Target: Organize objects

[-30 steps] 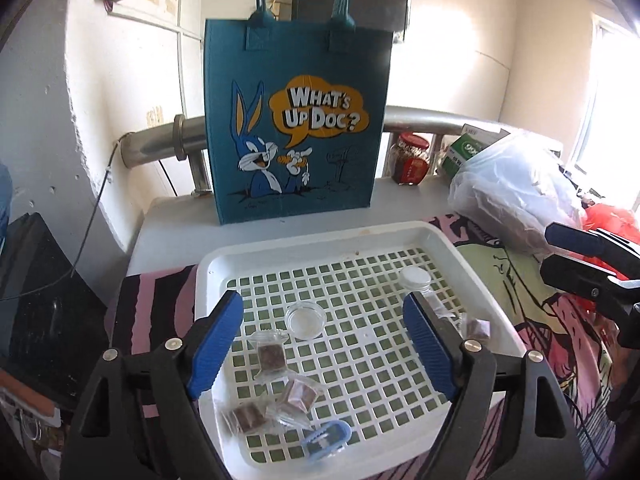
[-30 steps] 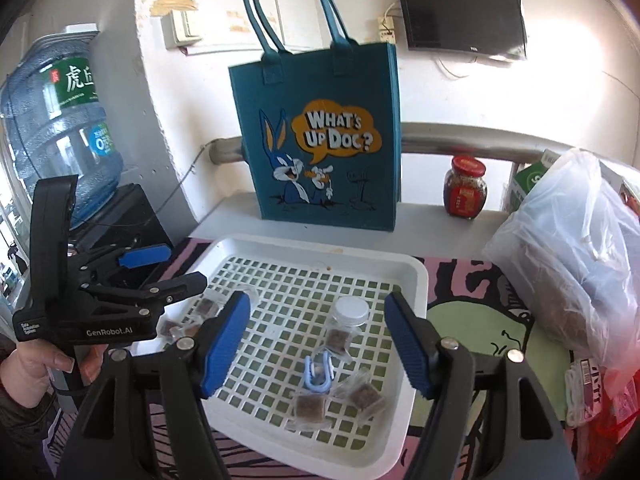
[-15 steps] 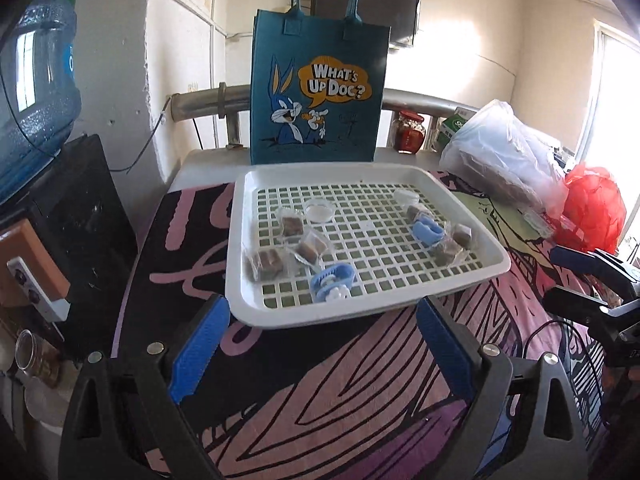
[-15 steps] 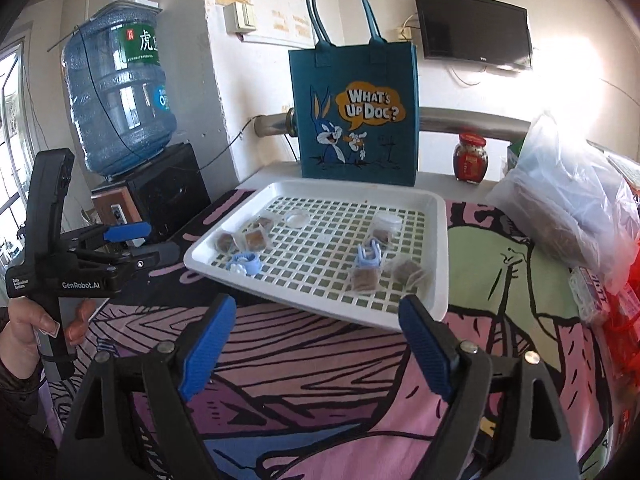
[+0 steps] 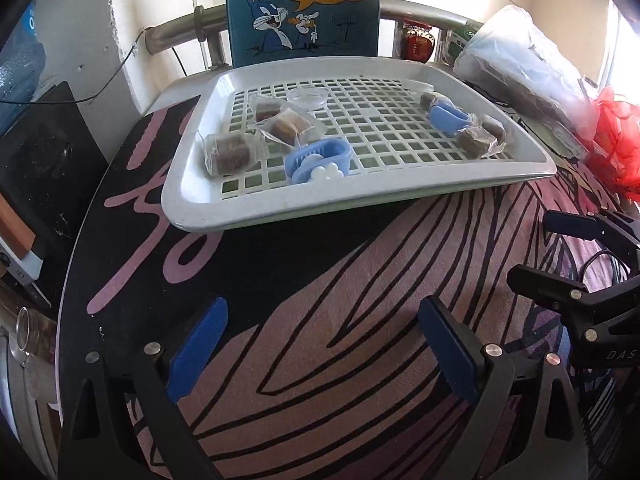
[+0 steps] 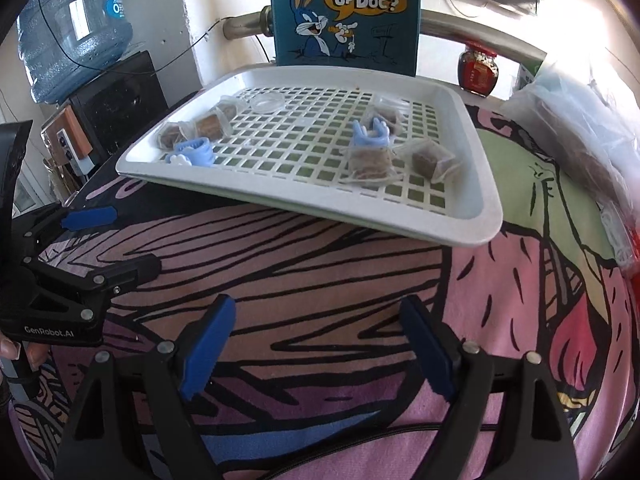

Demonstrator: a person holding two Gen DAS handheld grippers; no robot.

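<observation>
A white grid tray (image 5: pixel 280 208) lies on the patterned cloth. It holds several wrapped brown cubes (image 5: pixel 228 152), two blue clips (image 5: pixel 320 156) and a clear round dish (image 5: pixel 308 98). My left gripper (image 5: pixel 322 308) hangs low over the cloth in front of the tray, open and empty. My right gripper (image 6: pixel 318 304) is also short of the tray (image 6: pixel 472 184); its jaws are opening with nothing between them. In the right wrist view one blue clip (image 6: pixel 372 136) rests against a wrapped cube (image 6: pixel 370 162). Each gripper shows in the other's view, the right gripper (image 5: pixel 534 248) and the left gripper (image 6: pixel 134 240).
A blue cartoon tote bag (image 5: pixel 304 12) stands behind the tray. A red-lidded jar (image 6: pixel 478 68) and a filled plastic bag (image 5: pixel 520 60) sit at the back right, with a red bag (image 5: pixel 616 136) beside them. A water bottle (image 6: pixel 76 20) and a black box (image 6: pixel 116 104) stand left.
Both grippers have drawn back from above the tray and sunk toward the cloth, tilting further down. Their jaws stand wider than before. The tray's contents have not moved.
</observation>
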